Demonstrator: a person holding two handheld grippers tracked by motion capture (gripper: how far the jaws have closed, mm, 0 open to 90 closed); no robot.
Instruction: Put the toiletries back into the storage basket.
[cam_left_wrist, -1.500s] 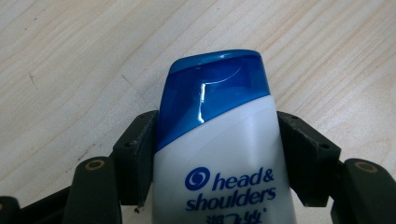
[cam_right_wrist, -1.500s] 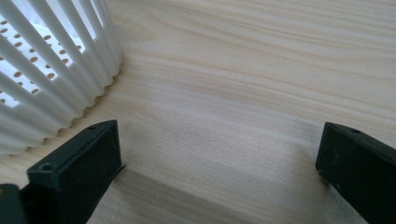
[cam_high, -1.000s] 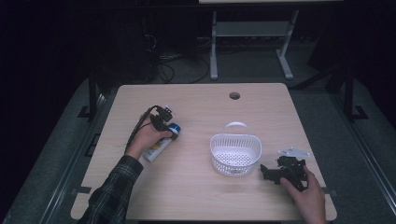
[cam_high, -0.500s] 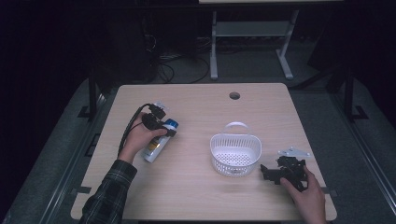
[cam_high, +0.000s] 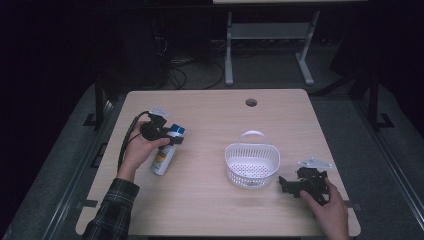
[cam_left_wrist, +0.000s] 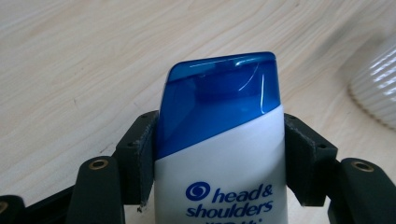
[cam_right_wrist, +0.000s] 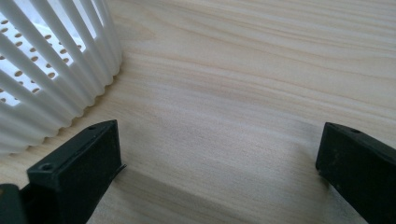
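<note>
Left tool (cam_high: 167, 136): clamped on shampoo bottle (cam_left_wrist: 219, 140), just below its blue cap.
Change: bottle's cap end now lifted off the counter (cam_high: 210, 200), apparently bound for the basket (cam_high: 251, 165).
Right tool (cam_high: 292, 184): apart, empty, beside basket.

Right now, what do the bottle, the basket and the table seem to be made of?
Bottle: likely smooth white plastic, with a glossy see-through blue cap that catches light. Basket: white plastic by its look, moulded ribs and small punched holes. Table: pale wood grain, matte; whether solid wood or a printed laminate, I can't tell.
</note>
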